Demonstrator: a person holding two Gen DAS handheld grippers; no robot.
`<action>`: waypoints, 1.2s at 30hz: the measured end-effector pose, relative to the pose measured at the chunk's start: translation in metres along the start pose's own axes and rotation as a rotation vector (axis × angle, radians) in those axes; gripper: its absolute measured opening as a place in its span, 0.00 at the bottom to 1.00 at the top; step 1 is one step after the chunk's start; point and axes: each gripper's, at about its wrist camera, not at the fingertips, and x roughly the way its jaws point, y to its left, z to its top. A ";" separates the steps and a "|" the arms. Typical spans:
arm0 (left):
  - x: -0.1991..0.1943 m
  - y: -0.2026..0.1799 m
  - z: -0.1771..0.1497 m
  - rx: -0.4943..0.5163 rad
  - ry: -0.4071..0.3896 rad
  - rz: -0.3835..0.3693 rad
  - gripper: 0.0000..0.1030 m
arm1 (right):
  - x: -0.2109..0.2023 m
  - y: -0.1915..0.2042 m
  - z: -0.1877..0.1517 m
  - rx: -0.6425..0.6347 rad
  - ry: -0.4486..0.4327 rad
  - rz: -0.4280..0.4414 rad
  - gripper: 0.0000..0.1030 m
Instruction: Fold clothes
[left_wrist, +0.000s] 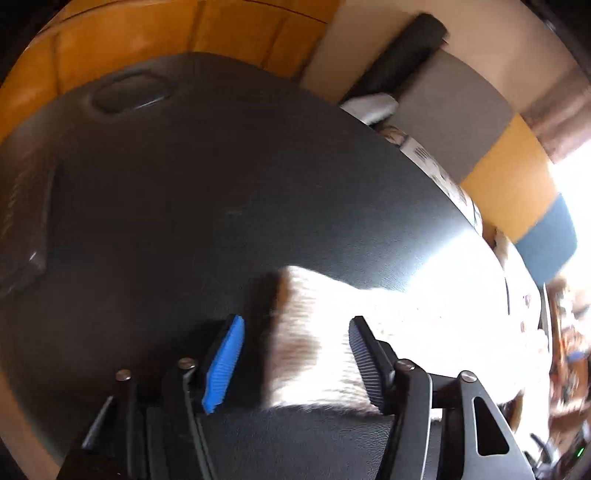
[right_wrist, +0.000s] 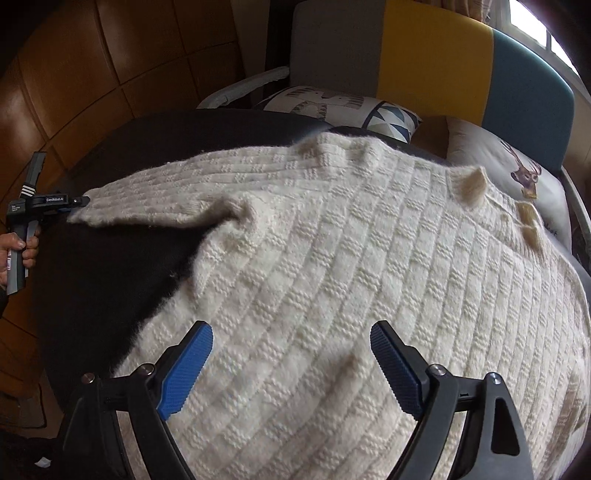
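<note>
Surface: black leather-look table (right_wrist: 110, 266) fills the lower left of the right wrist view, with orange wood panelling (right_wrist: 74, 74) behind and a grey, yellow and blue sofa (right_wrist: 436, 55) with printed cushions (right_wrist: 332, 103) along the top.
Garment: cream knit sweater (right_wrist: 332, 258) lies spread flat across the table, one sleeve (right_wrist: 155, 199) stretched toward the left edge of the frame.
Left gripper (left_wrist: 295, 354): jaws stand wide apart around the sleeve cuff, which lies between the pads and is not clamped.
Right gripper (right_wrist: 291, 365): jaws wide open above the sweater body, holding nothing.
Progress: no fold shows in the body or this sleeve; folding sleeve and body seems left to do.
Views: right wrist view shows the whole sweater and the hand (right_wrist: 18, 247) holding the left tool; left wrist view, blurred and glare-washed, shows only the cuff (left_wrist: 310, 325) close up.
</note>
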 end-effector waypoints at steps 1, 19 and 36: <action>0.002 -0.007 -0.001 0.052 0.000 0.033 0.46 | 0.003 0.004 0.007 -0.020 0.000 -0.002 0.87; -0.011 -0.033 0.008 0.189 -0.209 0.353 0.10 | 0.091 -0.052 0.119 0.061 0.000 0.001 0.88; -0.012 -0.019 -0.006 0.085 -0.181 0.468 0.16 | 0.052 -0.048 0.091 0.036 -0.045 -0.006 0.97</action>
